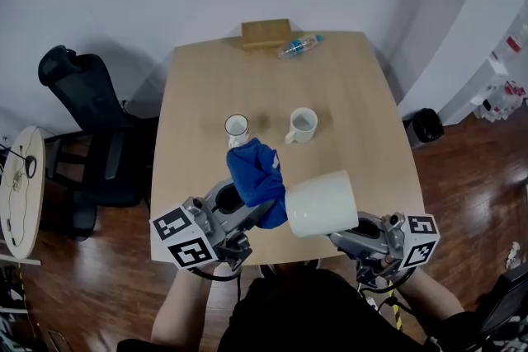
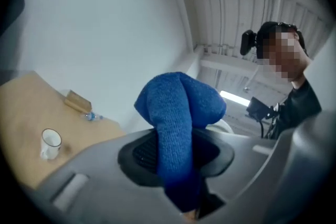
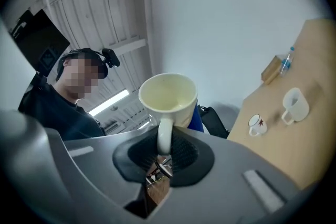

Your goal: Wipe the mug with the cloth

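**Q:** How are the jaws of the left gripper [image 2: 178, 162] set?
**A:** They are closed on the blue cloth [image 2: 181, 123]. One fold is pinched between the pads, and the bunched remainder stands out beyond them.

**Q:** And those of the right gripper [image 3: 164, 153]?
**A:** They are closed on the handle [image 3: 164, 134] of the white mug [image 3: 168, 93]. The mug is tilted so that its pale inside is seen from the gripper.

**Q:** Where is the mug located?
**A:** It is held in the air over the near edge of the table [image 1: 371, 119], just right of the cloth. The cloth is seen against the mug's left side.

**Q:** What else is shown?
**A:** Two cups are set side by side at mid-table, well apart from both grippers: a small dark-rimmed cup [image 1: 237, 126] on the left and a plain white cup [image 1: 303, 125] on the right. At the far edge a wooden block [image 1: 266, 34] is placed, with a plastic bottle [image 1: 298, 46] lying just beside it. A black chair [image 1: 91, 119] is seen left of the table.
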A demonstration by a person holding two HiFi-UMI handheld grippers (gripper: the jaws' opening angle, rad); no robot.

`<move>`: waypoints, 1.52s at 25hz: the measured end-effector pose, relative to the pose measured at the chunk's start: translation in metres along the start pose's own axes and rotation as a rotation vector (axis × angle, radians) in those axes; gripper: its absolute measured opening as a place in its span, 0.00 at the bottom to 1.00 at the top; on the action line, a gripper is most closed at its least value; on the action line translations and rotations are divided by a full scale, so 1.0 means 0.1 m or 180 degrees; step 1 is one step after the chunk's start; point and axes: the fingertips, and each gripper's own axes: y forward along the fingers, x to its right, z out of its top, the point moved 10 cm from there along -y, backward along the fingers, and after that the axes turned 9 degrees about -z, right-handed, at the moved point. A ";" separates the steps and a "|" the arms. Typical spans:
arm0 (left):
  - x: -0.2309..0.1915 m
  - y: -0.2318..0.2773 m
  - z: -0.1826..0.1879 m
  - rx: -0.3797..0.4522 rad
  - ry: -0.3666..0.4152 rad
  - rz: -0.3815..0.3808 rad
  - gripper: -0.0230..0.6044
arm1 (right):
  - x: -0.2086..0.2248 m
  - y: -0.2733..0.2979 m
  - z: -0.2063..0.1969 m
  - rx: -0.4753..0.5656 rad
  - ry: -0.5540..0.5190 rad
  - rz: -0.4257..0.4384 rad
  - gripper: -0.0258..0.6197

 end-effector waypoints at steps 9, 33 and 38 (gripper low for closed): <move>0.32 0.13 -0.10 -0.0223 0.0206 -0.0266 0.25 | 0.23 -0.05 -0.01 0.0137 0.0269 -0.0337 0.09; 0.08 -0.07 -0.37 0.0077 -0.0526 -0.0240 0.25 | 0.17 -0.02 -0.21 -0.0154 0.0107 -0.0223 0.09; 0.05 -0.13 -0.52 0.0050 -0.0624 -0.0100 0.25 | 0.31 -0.08 -0.23 -0.0127 0.0135 -0.0544 0.09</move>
